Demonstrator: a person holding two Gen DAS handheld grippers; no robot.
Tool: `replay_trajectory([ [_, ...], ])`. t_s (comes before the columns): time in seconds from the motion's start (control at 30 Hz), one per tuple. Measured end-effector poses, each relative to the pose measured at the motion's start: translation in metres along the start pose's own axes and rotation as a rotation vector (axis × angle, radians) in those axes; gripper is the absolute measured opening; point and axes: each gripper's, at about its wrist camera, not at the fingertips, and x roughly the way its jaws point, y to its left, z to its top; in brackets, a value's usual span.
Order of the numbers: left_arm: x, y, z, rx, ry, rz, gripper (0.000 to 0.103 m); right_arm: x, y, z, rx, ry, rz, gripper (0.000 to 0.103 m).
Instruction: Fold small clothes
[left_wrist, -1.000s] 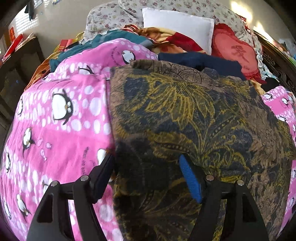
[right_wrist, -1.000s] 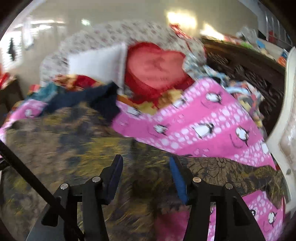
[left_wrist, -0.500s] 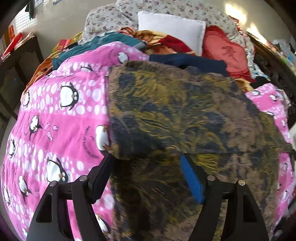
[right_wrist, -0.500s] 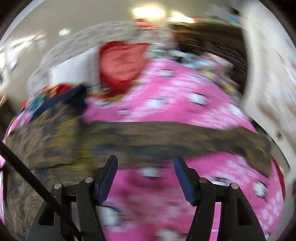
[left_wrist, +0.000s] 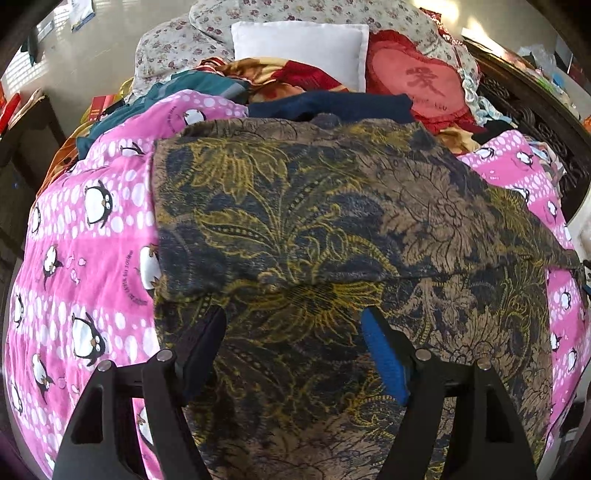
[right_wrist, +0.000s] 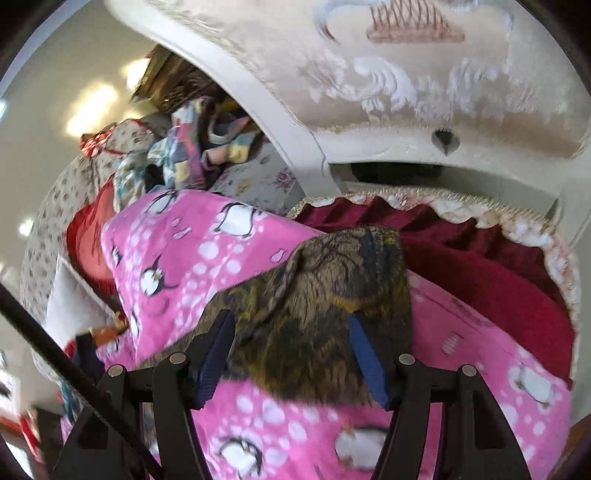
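Note:
A brown garment (left_wrist: 332, 229) with a dark blue and yellow flower print lies spread on the pink penguin blanket (left_wrist: 92, 229). One layer is folded over, and its edge crosses just ahead of my left gripper (left_wrist: 291, 343). That gripper hovers open over the near part of the cloth, gripping nothing. In the right wrist view, a narrow end of the same garment (right_wrist: 332, 295) lies on the blanket (right_wrist: 177, 258). My right gripper (right_wrist: 291, 347) stands open over this end, with cloth showing between the fingers but the pads apart from it.
Behind the garment lie a navy garment (left_wrist: 332, 105), a white pillow (left_wrist: 299, 48), a red heart cushion (left_wrist: 417, 85) and floral bedding (left_wrist: 177, 48). Dark carved wood (left_wrist: 535, 122) runs along the right. A cream chair (right_wrist: 424, 92) with a dark red cushion (right_wrist: 498, 288) stands beside the bed.
The right gripper swung fast to the right and rolled, from the garment's middle to its end by the chair, its jaws a little wider. The left gripper shifted slightly right along the cloth.

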Motion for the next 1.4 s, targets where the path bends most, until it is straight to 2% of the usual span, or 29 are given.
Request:
replay_trajectory([
  [0.07, 0.0, -0.001, -0.002, 0.012, 0.004, 0.009, 0.075, 0.006, -0.007, 0.006, 0.053, -0.013, 0.03, 0.067],
  [0.13, -0.002, -0.001, -0.003, 0.02, 0.001, 0.022, 0.075, 0.012, -0.008, 0.013, 0.087, -0.027, 0.065, 0.059],
  [0.2, -0.004, 0.002, -0.003, 0.017, -0.005, 0.031, 0.075, 0.024, -0.003, 0.018, 0.077, 0.001, 0.061, 0.054],
  [0.27, -0.005, 0.005, -0.002, 0.001, -0.008, 0.026, 0.075, 0.033, 0.003, 0.018, 0.031, 0.027, -0.004, 0.036],
  [0.3, -0.005, 0.007, -0.002, -0.007, -0.008, 0.021, 0.075, 0.035, 0.007, 0.017, -0.003, 0.025, -0.037, 0.016],
  [0.33, -0.006, 0.008, -0.002, -0.014, -0.008, 0.015, 0.075, 0.034, 0.009, 0.016, -0.024, 0.022, -0.043, 0.007],
  [0.47, -0.007, 0.008, -0.006, -0.001, -0.003, 0.007, 0.075, 0.01, 0.021, 0.009, -0.085, -0.028, -0.01, 0.004],
  [0.57, -0.011, 0.011, -0.008, -0.001, -0.011, 0.0, 0.075, -0.023, 0.045, 0.004, -0.16, -0.088, 0.058, 0.004],
  [0.67, -0.017, 0.018, -0.008, -0.022, -0.025, -0.013, 0.075, -0.068, 0.091, -0.003, -0.28, -0.157, 0.15, 0.004],
  [0.8, -0.025, 0.026, -0.007, -0.051, -0.046, -0.035, 0.075, -0.109, 0.158, -0.028, -0.45, -0.198, 0.26, 0.004],
  [0.93, -0.036, 0.036, -0.005, -0.079, -0.073, -0.057, 0.075, -0.133, 0.24, -0.077, -0.668, -0.189, 0.367, 0.004],
  [1.07, -0.043, 0.049, -0.003, -0.125, -0.093, -0.084, 0.075, -0.139, 0.321, -0.152, -0.887, -0.116, 0.506, 0.004],
  [1.13, -0.046, 0.054, -0.004, -0.144, -0.101, -0.088, 0.075, -0.131, 0.364, -0.205, -1.011, -0.045, 0.576, 0.004],
  [1.2, -0.045, 0.061, -0.003, -0.167, -0.105, -0.093, 0.075, -0.116, 0.396, -0.26, -1.119, 0.028, 0.636, 0.004],
  [1.3, -0.041, 0.067, -0.003, -0.195, -0.102, -0.101, 0.075, -0.08, 0.424, -0.333, -1.216, 0.151, 0.678, 0.005],
  [1.4, -0.035, 0.071, -0.002, -0.208, -0.094, -0.104, 0.075, -0.021, 0.433, -0.398, -1.243, 0.297, 0.618, 0.006],
])
